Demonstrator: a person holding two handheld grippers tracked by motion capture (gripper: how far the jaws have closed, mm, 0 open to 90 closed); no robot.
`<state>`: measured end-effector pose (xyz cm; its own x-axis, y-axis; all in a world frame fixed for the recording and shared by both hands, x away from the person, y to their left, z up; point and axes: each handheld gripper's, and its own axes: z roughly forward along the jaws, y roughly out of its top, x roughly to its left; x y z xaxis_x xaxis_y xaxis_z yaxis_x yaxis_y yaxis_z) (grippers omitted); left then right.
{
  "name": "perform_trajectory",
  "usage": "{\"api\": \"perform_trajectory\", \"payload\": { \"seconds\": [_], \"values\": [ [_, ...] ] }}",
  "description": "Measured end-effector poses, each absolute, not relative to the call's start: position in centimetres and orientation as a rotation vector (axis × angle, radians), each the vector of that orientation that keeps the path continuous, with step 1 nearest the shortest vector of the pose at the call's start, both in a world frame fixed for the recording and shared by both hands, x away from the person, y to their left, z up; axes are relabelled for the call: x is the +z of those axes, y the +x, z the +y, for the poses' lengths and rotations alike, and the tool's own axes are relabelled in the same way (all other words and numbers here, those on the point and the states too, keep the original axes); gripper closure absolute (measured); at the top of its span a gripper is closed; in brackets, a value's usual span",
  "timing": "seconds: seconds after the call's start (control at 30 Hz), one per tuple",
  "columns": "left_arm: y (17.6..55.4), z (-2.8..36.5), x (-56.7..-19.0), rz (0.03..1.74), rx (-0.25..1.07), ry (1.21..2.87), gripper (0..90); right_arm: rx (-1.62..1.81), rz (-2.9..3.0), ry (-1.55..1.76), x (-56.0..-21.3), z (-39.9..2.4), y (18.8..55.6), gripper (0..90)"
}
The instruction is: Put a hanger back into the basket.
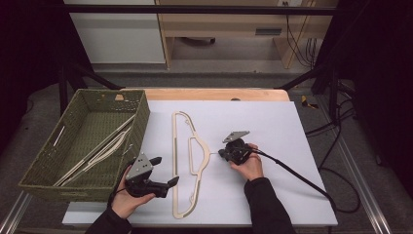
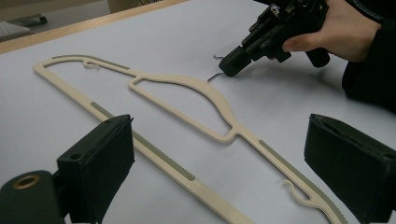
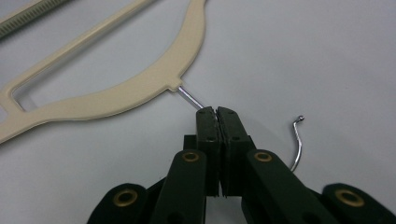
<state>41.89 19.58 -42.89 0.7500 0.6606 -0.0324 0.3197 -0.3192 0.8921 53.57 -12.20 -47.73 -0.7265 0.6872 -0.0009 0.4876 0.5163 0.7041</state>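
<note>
A cream plastic hanger (image 1: 174,161) (image 2: 210,93) (image 3: 140,88) lies flat on the white table, its long bar running front to back. Its thin metal hook (image 3: 190,98) points to the right. My right gripper (image 1: 222,154) (image 2: 229,67) (image 3: 217,112) is shut on the hook's shaft just beyond the hanger's neck, and the hook's curled end (image 3: 299,140) sticks out beside the jaws. My left gripper (image 1: 165,170) (image 2: 224,158) stands open near the front end of the hanger, jaws wide apart with nothing gripped; the hanger's bar lies beyond them.
A green woven basket (image 1: 141,124) stands at the table's left edge with more cream hangers (image 1: 97,152) inside. The white table top (image 1: 272,126) has a wooden strip (image 1: 214,94) along its back. The right gripper's cable (image 1: 297,175) trails to the right.
</note>
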Motion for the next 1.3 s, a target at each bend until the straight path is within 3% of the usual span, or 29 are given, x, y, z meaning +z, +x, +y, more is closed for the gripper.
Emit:
{"api": "perform_trajectory", "payload": {
  "seconds": [0.8,1.3],
  "values": [
    [41.8,18.2,-43.3,0.744,0.397,1.971,10.0,1.075,2.49,0.981,-48.0,-12.9,49.0,86.6],
    [44.3,11.3,-43.8,0.709,0.362,2.155,17.6,1.124,2.509,1.001,-47.1,-13.3,49.4,89.5]
  ]
}}
